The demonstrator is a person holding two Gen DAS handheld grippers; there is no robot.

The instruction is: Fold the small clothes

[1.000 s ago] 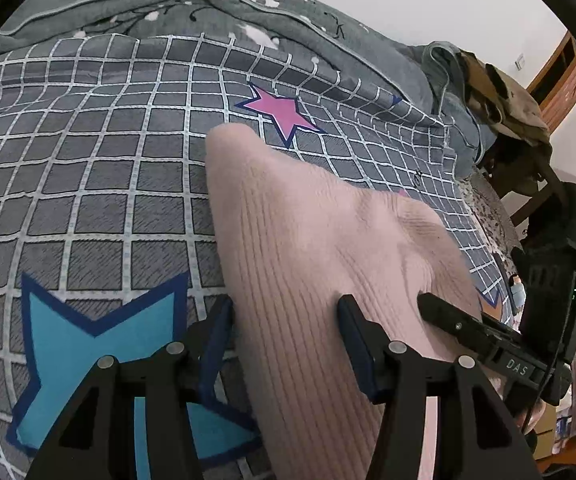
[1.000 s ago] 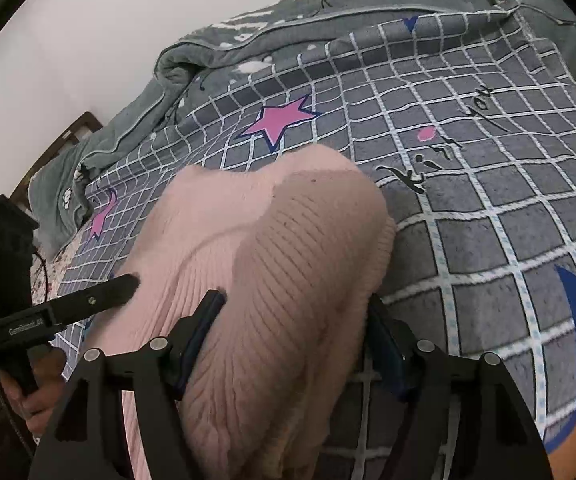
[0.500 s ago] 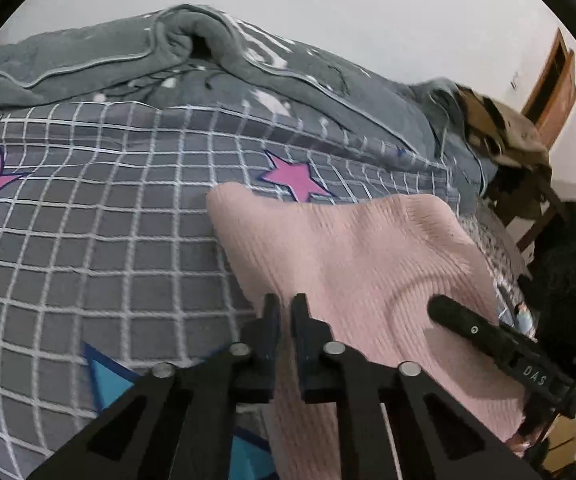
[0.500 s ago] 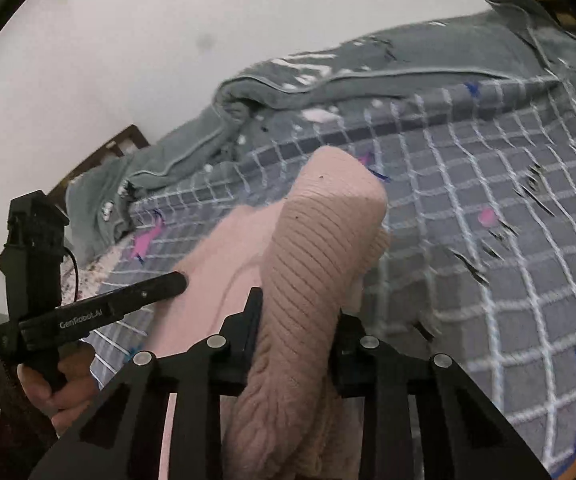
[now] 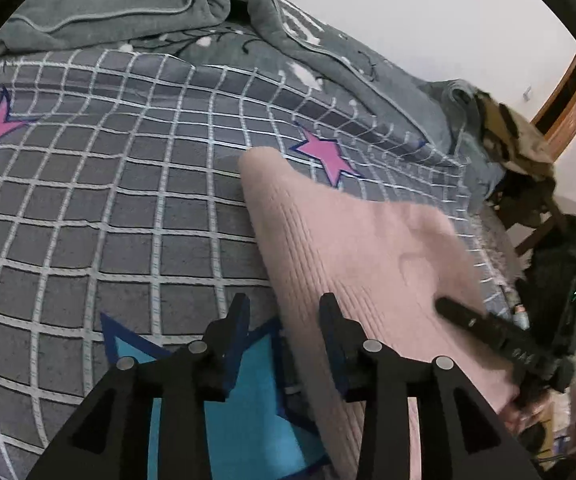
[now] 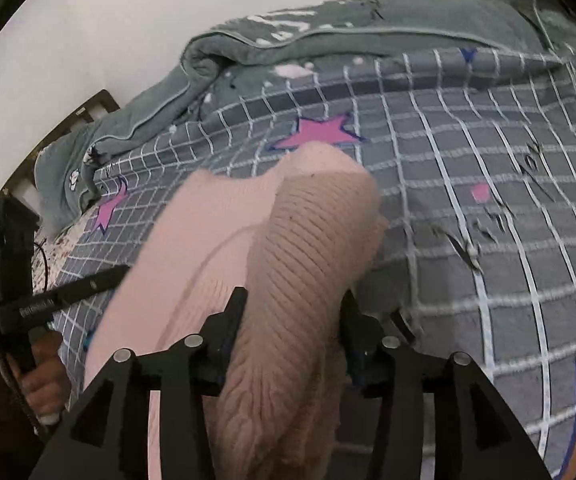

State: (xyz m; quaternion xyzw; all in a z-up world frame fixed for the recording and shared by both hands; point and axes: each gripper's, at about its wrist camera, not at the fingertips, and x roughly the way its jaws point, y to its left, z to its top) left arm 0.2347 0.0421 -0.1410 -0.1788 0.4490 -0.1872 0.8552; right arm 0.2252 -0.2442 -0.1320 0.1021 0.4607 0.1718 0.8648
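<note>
A pink ribbed knit garment [image 5: 352, 248] lies on a grey checked bedspread [image 5: 128, 208]. My left gripper [image 5: 284, 312] is open at the garment's left edge, its right finger [image 5: 330, 320] over the knit and its left finger over the bedspread, holding nothing. In the right wrist view a thick fold of the same pink garment [image 6: 308, 248] runs between the fingers of my right gripper [image 6: 292, 312], which are spread around it. The right gripper also shows at the garment's right side in the left wrist view [image 5: 484, 328].
A rumpled grey blanket [image 5: 248, 16] lies along the far side of the bed. A wooden chair piled with clothes [image 5: 528, 160] stands at the right. The left gripper and the hand holding it [image 6: 20, 280] are at the left of the right wrist view.
Both grippers were shut on the garment half a second ago and have since opened. The left one has let the garment's edge go; the fold has dropped lower between the right fingers.
</note>
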